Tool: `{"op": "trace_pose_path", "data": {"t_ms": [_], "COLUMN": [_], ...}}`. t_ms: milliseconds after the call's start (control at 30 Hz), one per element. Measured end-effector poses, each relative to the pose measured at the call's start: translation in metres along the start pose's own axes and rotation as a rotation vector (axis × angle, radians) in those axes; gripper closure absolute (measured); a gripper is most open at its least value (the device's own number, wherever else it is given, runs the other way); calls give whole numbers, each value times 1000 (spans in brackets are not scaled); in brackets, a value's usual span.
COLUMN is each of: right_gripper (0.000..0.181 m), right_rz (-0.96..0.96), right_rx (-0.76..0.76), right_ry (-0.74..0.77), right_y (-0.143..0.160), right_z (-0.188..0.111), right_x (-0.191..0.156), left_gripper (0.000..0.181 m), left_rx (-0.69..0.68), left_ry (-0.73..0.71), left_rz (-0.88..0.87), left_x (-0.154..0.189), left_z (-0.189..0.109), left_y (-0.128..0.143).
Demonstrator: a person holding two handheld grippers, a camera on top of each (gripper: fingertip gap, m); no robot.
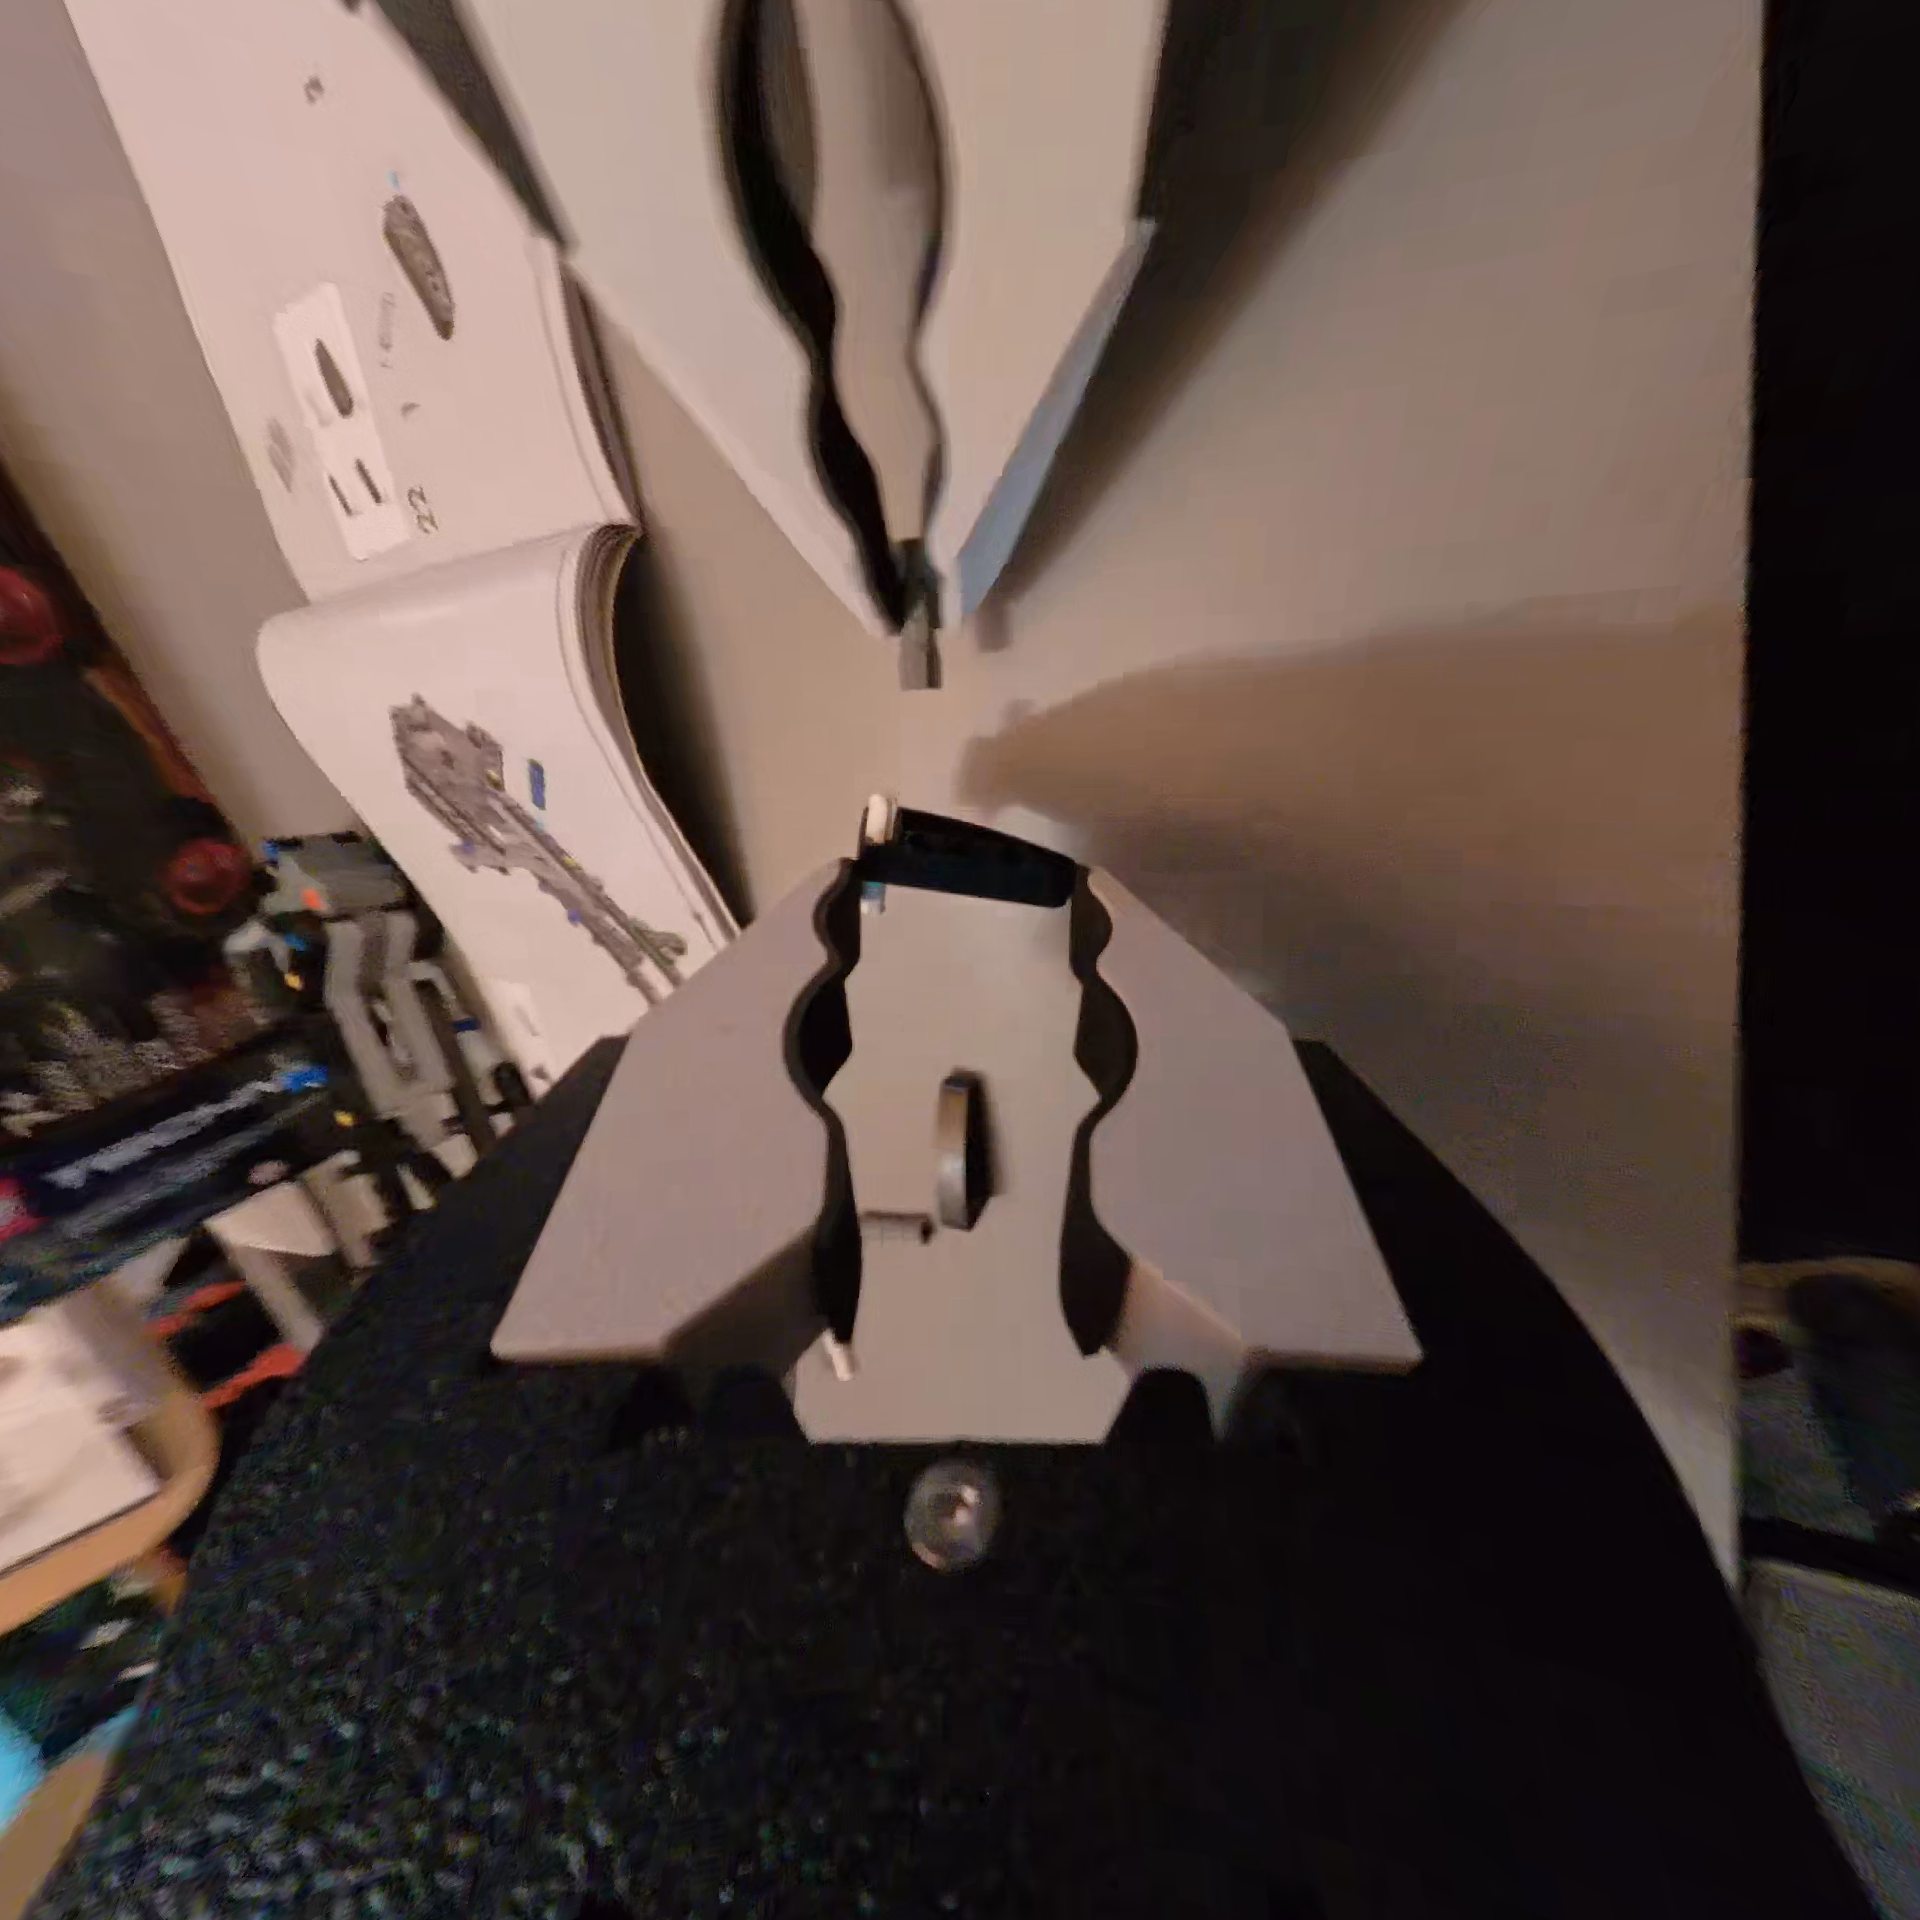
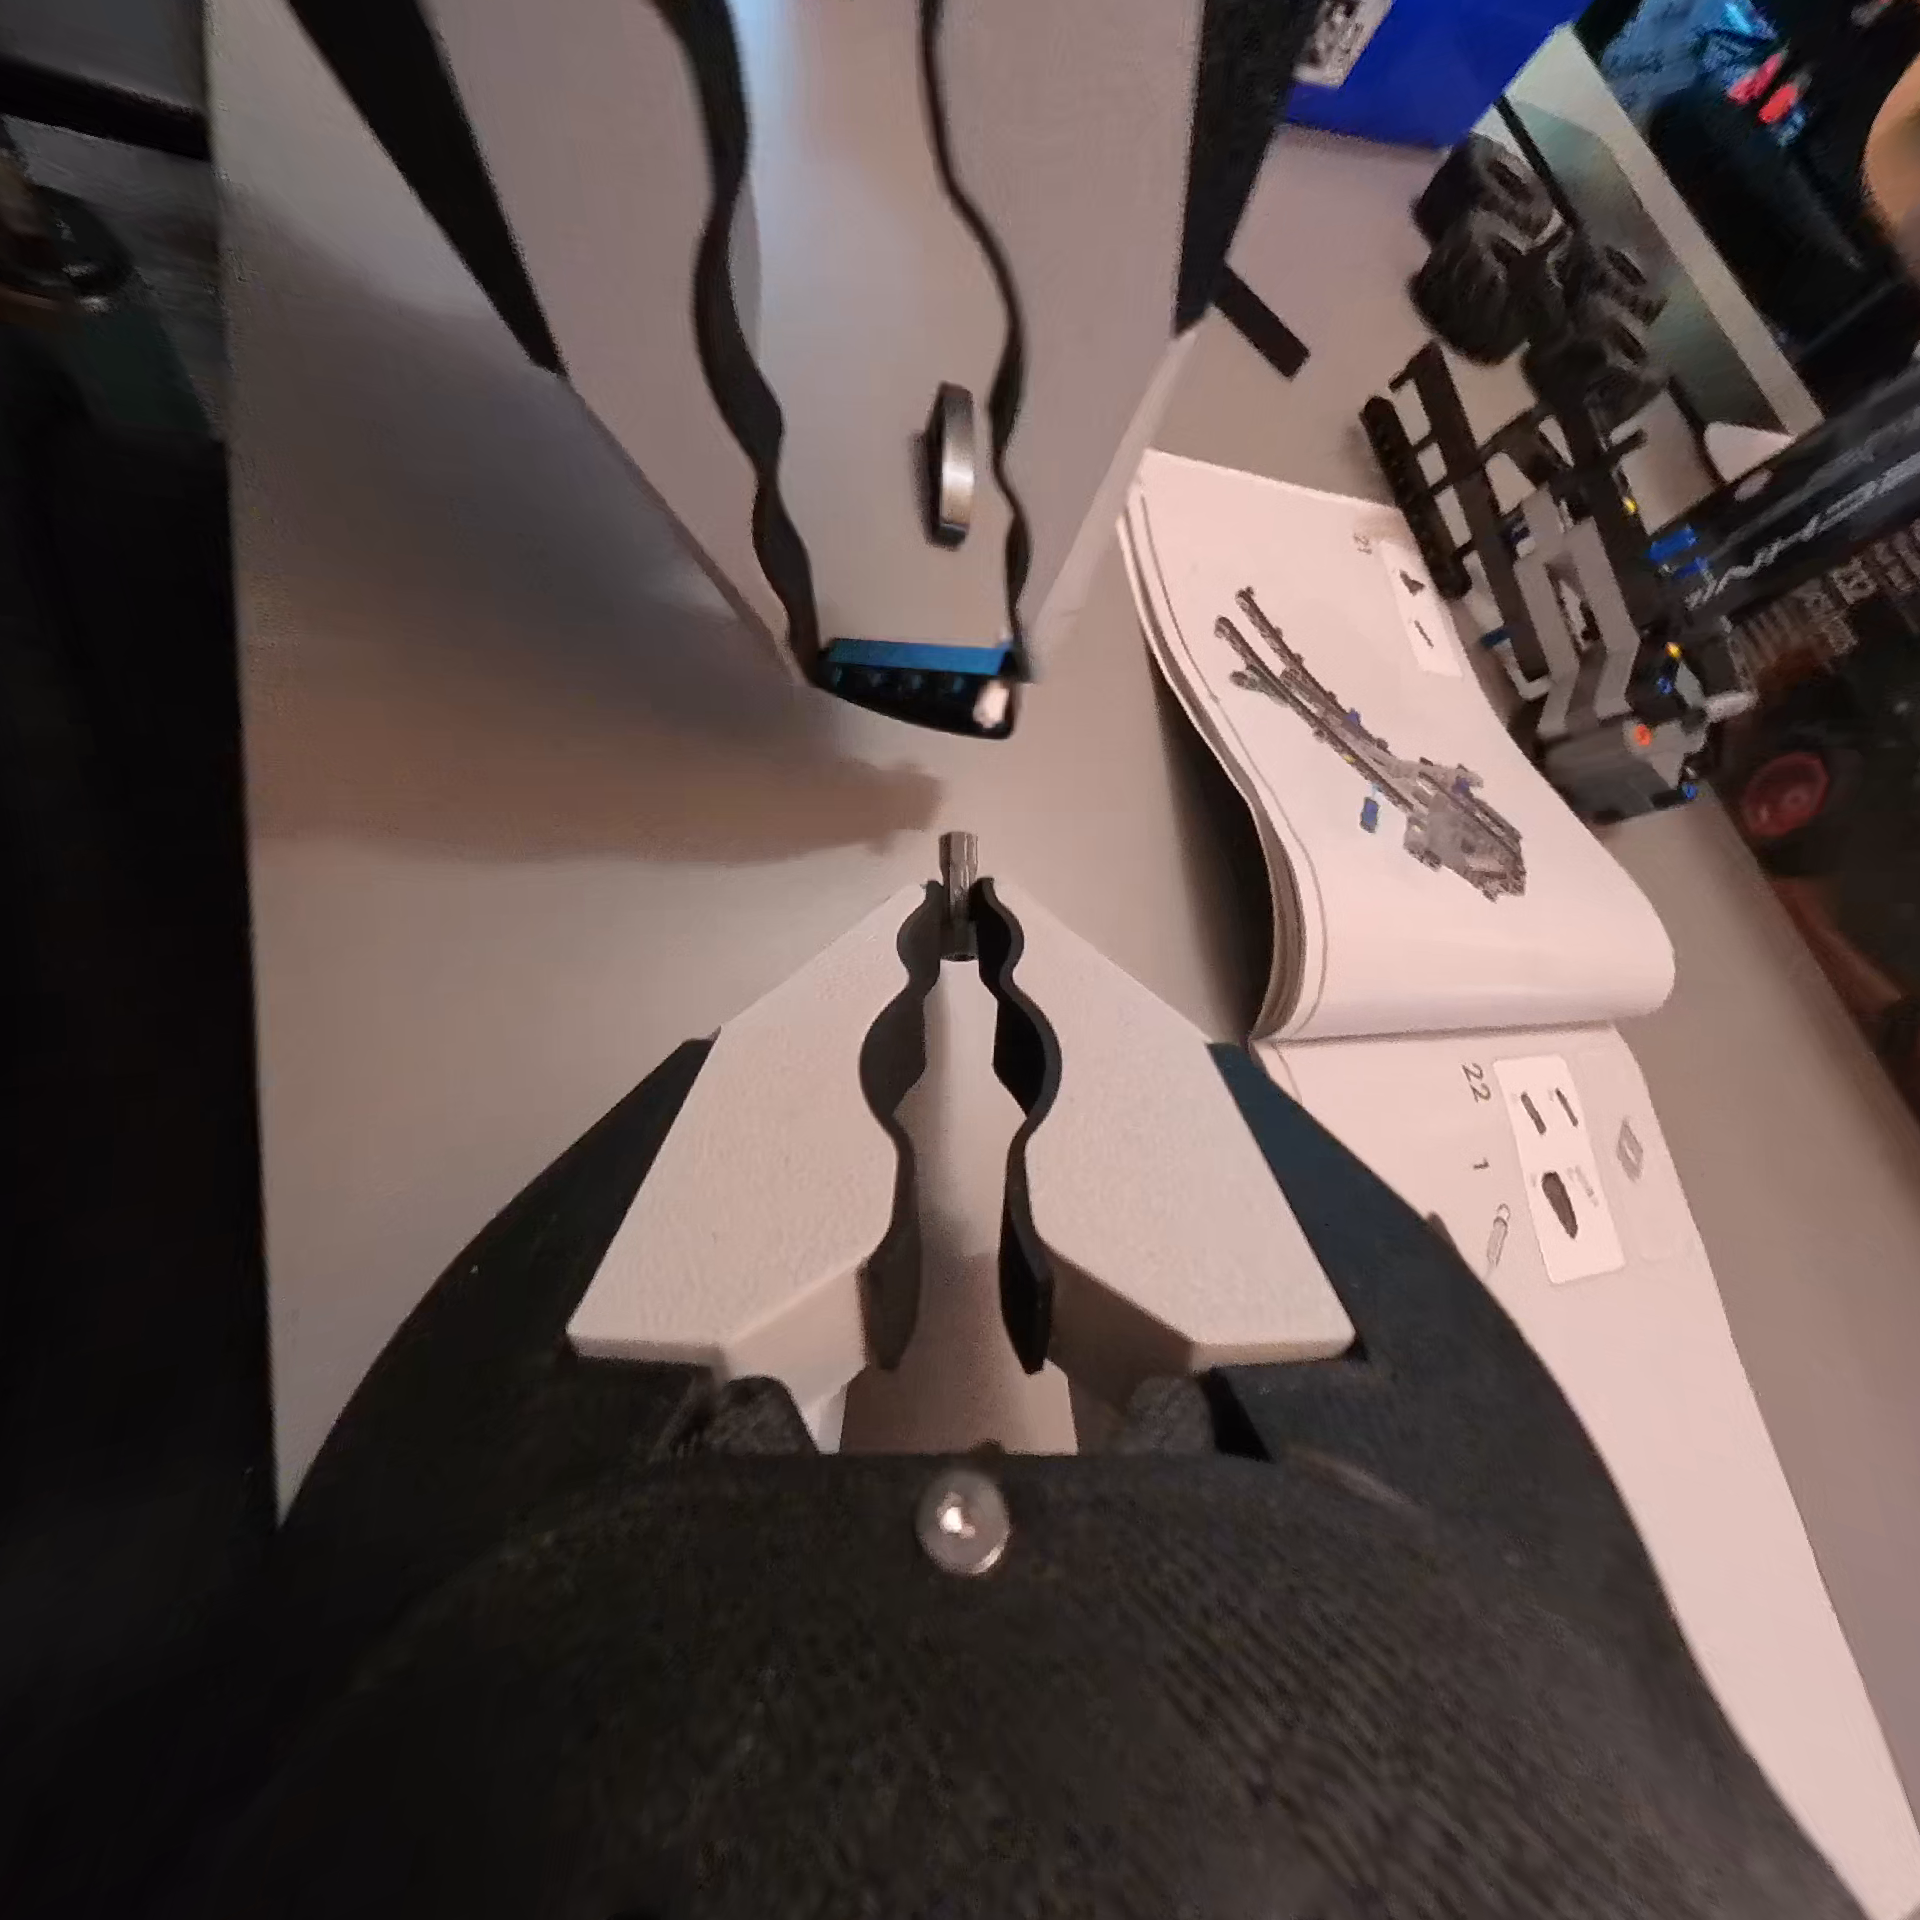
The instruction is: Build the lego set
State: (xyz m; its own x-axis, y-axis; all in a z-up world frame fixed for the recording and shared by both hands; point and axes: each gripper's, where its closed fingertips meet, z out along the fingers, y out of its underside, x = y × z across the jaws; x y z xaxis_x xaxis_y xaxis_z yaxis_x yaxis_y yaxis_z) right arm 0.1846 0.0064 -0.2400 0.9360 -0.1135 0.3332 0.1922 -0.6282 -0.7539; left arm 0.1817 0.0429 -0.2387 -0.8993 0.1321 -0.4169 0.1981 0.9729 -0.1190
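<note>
My left gripper (image 1: 961,875) is shut on a short dark blue beam (image 1: 977,857) held crosswise at its fingertips, with a white pin (image 1: 881,816) at one end. My right gripper (image 2: 956,896) is shut on a small grey pin (image 2: 954,862) that sticks out past its tips. The two grippers face each other above the grey table, tips a short gap apart. In the right wrist view the left gripper (image 2: 920,655) comes down from the top with the beam (image 2: 914,688). In the left wrist view the right gripper (image 1: 914,582) holds the grey pin (image 1: 918,649).
An open instruction booklet (image 1: 416,364) (image 2: 1455,831) lies beside the grippers. A partly built grey and black model (image 1: 364,966) (image 2: 1600,644) stands past it, with black tyres (image 2: 1517,260), a red wheel (image 2: 1787,810) and a blue box (image 2: 1434,62). The table edge (image 1: 1745,831) runs close by. Spacing between my two grippers at the tips: around 4 cm.
</note>
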Motion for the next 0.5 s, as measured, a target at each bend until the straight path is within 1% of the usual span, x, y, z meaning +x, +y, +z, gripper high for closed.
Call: {"op": "trace_pose_path", "data": {"t_ms": [100, 200, 267, 333, 400, 500], "right_gripper": [178, 178, 178, 178, 177, 178], "right_rz": [17, -31, -53, -74, -95, -120], "right_rx": [66, 137, 162, 145, 134, 124], "right_ry": [74, 143, 140, 116, 141, 184], "right_y": [-7, -17, -21, -18, -17, -16], "right_z": [-3, -6, -6, -3, -2, -1], "right_x": [8, 16, 16, 14, 15, 18], "left_gripper": [143, 143, 142, 142, 143, 142], "left_rx": [-58, -93, -127, -156, -155, -152], "left_ry": [-111, -222, -260, -288, -307, -323], "left_rz": [135, 161, 133, 69, 7, -36], "left_x": [0, -5, -10, -16, -18, -14], "left_z": [2, 2, 3, 4, 5, 7], "left_y": [0, -3, -1, 5, 7, 5]}}
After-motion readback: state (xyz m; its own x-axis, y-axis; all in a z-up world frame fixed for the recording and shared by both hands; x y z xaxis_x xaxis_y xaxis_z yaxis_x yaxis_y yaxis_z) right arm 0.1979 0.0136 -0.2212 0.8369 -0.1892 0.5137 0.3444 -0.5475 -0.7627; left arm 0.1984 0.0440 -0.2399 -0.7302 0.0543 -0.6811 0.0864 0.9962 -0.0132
